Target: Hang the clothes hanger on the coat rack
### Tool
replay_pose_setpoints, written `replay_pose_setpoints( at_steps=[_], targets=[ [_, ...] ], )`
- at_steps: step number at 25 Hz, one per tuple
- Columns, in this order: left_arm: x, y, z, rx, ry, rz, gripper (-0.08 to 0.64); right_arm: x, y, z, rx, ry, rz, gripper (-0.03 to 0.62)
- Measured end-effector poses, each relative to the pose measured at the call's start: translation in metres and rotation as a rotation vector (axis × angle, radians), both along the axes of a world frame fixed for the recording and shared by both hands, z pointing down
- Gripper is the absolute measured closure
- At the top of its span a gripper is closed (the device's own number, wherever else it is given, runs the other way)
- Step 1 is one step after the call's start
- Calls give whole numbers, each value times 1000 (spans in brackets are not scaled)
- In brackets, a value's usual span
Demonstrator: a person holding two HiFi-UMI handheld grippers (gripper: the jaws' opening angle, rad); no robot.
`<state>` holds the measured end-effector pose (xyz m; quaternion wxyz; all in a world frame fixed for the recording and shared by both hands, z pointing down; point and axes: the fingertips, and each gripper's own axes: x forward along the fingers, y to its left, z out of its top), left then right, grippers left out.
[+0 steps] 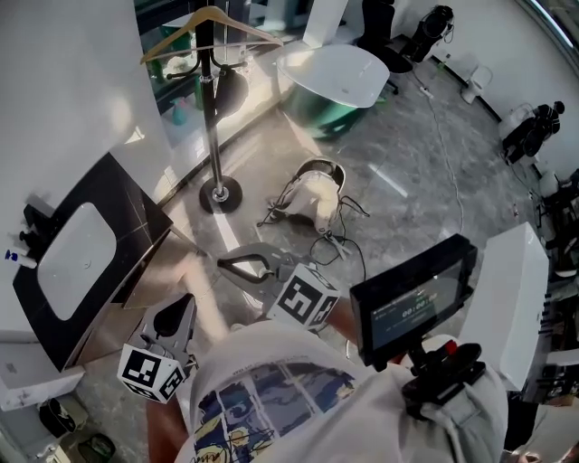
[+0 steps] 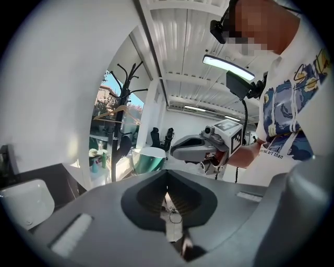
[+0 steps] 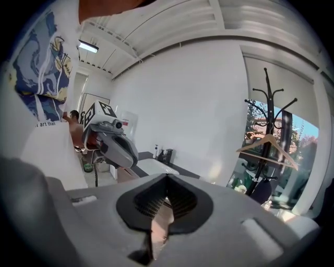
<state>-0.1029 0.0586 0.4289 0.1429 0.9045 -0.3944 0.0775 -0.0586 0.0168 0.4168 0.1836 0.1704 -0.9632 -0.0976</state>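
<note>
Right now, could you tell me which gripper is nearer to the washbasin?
Left. The left gripper is beside the washbasin; the right gripper is farther off, past the left one.

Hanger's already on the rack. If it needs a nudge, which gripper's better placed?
Right, likely. Both grippers are shut and empty, but the right gripper reaches further toward the coat rack and hanger than the left gripper.

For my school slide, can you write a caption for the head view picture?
Wooden hanger hangs on the coat rack; left claw and right claw are shut and empty below.
</note>
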Motion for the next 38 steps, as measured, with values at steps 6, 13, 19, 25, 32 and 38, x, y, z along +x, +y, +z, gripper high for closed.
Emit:
replay_pose_setpoints(
  at_steps=[6,13,19,25,32,38],
  targets=[
    [-6,-6,1,-20,-6,-14,557,-10,-6,4,-9,7,-21,591],
    [-7,-4,3,-23,-11,-17,557,-13,-5,2,-5,10,-29,592],
    [-5,-6,2,-33,-13,-14,557,-11,-5,3,-5,11,-23,592],
    [0,-6,7,-36,-12,-4,557,-7,-5,7,-9,15,-18,592],
    [8,-5,17,-33,-9,10,557,1,-4,13,-4,16,-12,592],
    [29,-48,21,-66,-5,5,557,23,-50,18,-23,24,-7,592]
  ],
)
